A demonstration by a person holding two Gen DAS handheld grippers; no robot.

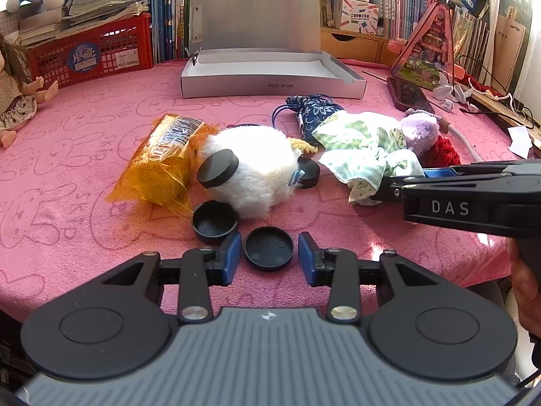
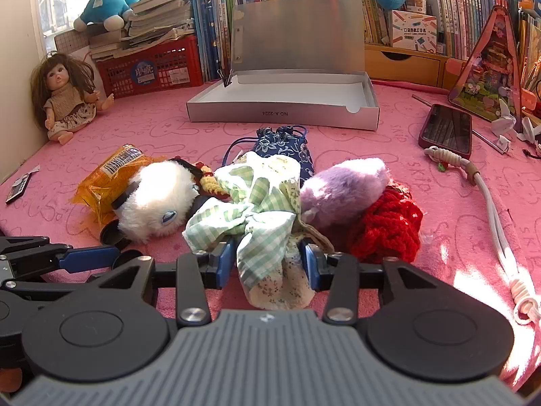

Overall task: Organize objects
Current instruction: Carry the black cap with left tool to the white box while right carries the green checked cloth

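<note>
In the left wrist view, your left hand-held gripper point(image 1: 269, 257) is spread open low over the pink surface point(image 1: 84, 176), its blue pads on either side of a black cap point(image 1: 268, 248) that lies open side up, with a gap at each pad. A second cap point(image 1: 214, 222) lies just left of it, a black disc point(image 1: 217, 168) leans against the white plush point(image 1: 250, 169), and another disc point(image 1: 308, 172) sits at the plush's right. An orange bag point(image 1: 165, 159) lies left of the plush. Your right hand-held gripper point(image 1: 389, 187) comes in from the right with its tips at the edge of the green checked cloth point(image 1: 365, 150). The open grey box point(image 1: 270, 71) stands at the back of the surface. In the right wrist view, your right hand-held gripper point(image 2: 267, 262) has its jaws apart with the cloth point(image 2: 257, 216) bunched between the pads; you cannot tell whether the pads are pressing it. The purple plush point(image 2: 341, 191) and red yarn point(image 2: 389, 230) lie just right of the cloth, the blue pouch point(image 2: 287, 149) behind it, and the white plush point(image 2: 159, 199) to its left. The box point(image 2: 284, 111) sits beyond them, and your left hand-held gripper point(image 2: 84, 258) shows at the left edge.
</note>
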